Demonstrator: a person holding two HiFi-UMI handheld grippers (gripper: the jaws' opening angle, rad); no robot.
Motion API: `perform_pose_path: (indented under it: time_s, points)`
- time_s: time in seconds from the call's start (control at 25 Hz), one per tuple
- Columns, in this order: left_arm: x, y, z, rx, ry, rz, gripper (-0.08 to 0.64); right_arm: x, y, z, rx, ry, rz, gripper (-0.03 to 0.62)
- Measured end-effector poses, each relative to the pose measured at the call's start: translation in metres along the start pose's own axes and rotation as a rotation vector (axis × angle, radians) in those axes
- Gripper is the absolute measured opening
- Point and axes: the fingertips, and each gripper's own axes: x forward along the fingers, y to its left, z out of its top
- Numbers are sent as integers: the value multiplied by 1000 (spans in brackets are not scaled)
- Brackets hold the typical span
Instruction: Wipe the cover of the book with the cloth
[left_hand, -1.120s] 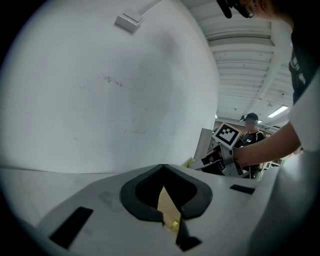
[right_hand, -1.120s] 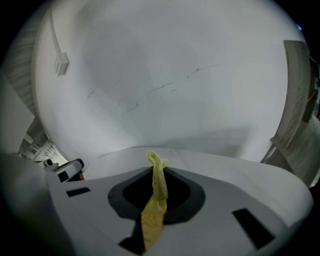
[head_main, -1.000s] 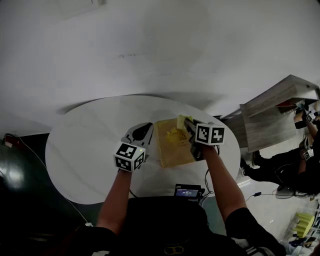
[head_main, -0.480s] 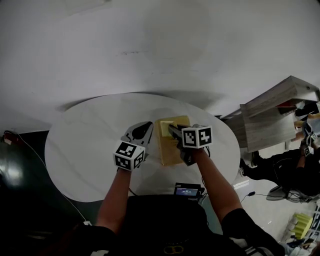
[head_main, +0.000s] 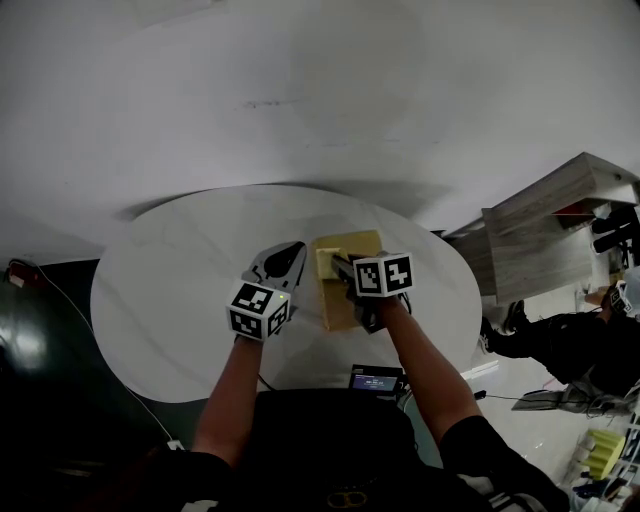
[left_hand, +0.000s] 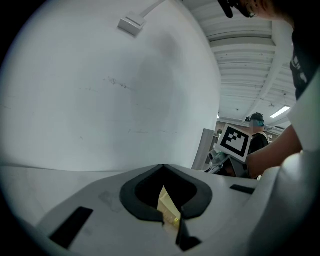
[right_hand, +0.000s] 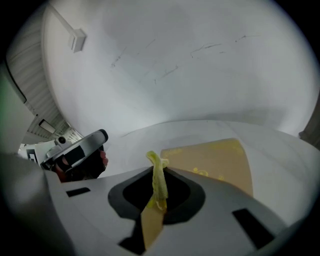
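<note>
There's the right gripper (head_main: 338, 264), poised over the book (head_main: 340, 308) with its fingers clamped tight on the cloth (right_hand: 159, 180). In the right gripper view a yellow-green fold stands up between the fingertips. Tan cover shows through the slit just below it and spreads ahead and to the right of those fingers. The book lies flat, cover up, on the round white desk (head_main: 170, 300).

Now the left gripper (head_main: 296, 252): it sits at the book's left edge, just beside the right fingers. Its fingers are drawn narrow, and a pale yellow sliver that looks like the book's edge rises between the tips in the left gripper view. I can't tell whether the two grippers touch each other.

Off to the right of the left fingers, the right gripper's marker cube (left_hand: 235, 141) shows clearly. Behind both sets of fingers, at the desk's near rim, a small device (head_main: 375, 382) shows a lit screen. Well out to the right of the right fingers stands a wooden shelf (head_main: 545, 235), with a person (head_main: 570, 345) low beside it.
</note>
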Motion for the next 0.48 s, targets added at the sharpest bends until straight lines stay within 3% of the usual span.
perform_pose_path:
  time_s: [0.48]
  points:
    - [1, -2, 1, 1, -1, 2, 9, 0, -14, -6, 15, 13, -39, 87]
